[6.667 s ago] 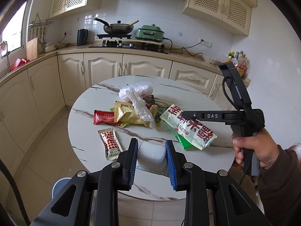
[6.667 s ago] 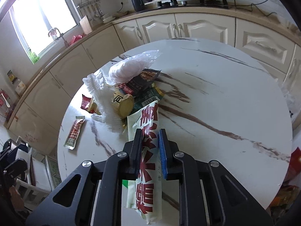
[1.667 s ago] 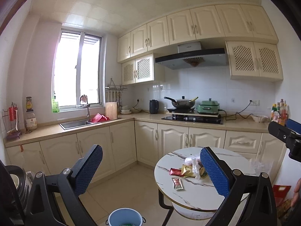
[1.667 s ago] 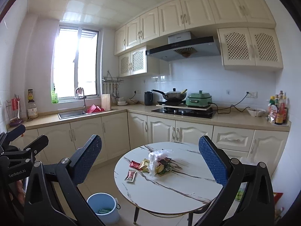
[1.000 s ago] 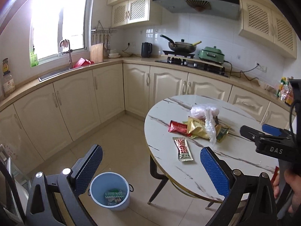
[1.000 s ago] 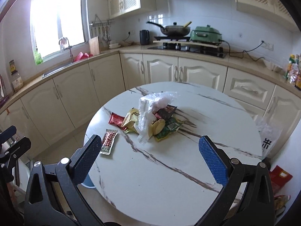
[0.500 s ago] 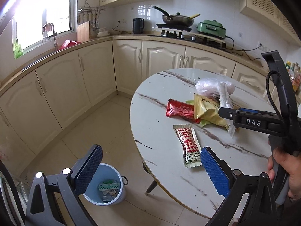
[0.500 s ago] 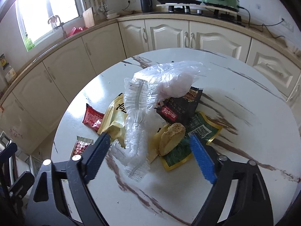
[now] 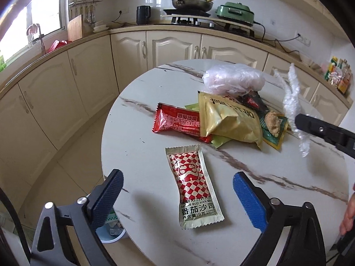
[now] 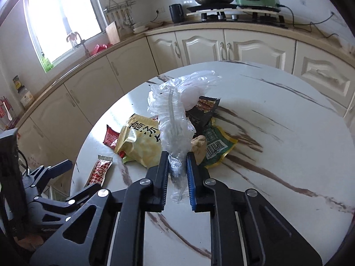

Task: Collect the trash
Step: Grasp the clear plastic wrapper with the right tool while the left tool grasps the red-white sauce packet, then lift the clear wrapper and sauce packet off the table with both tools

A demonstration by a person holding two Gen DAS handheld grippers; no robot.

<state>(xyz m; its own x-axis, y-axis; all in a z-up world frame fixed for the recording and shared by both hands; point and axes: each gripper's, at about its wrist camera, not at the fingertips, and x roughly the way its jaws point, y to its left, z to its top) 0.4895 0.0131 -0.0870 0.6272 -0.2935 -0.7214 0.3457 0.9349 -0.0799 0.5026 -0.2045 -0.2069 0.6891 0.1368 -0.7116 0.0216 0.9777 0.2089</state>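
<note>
A pile of wrappers lies on the round marble table (image 9: 137, 137). A red-checked ketchup sachet (image 9: 194, 187) lies alone near the table's front edge. My left gripper (image 9: 176, 196) is open, its jaws on either side of the sachet, a little above it. My right gripper (image 10: 176, 173) is shut on a clear crinkled plastic wrapper (image 10: 173, 124), which stands up out of the jaws above the pile; it also shows in the left wrist view (image 9: 292, 102). Behind lie a yellow snack bag (image 9: 228, 119), a red packet (image 9: 177, 122), a green packet (image 10: 216, 145) and a clear plastic bag (image 9: 233, 79).
A light blue bin (image 9: 111, 230) with some trash stands on the floor below the table's left edge. Cream cabinets (image 9: 66, 84) and a counter with stove, pan (image 9: 190, 1) and kettle (image 9: 143, 14) curve behind the table.
Both grippers came down to the table from a far, high view. My right gripper closed on the clear plastic wrapper and raised it. My left gripper moved in over the ketchup sachet.
</note>
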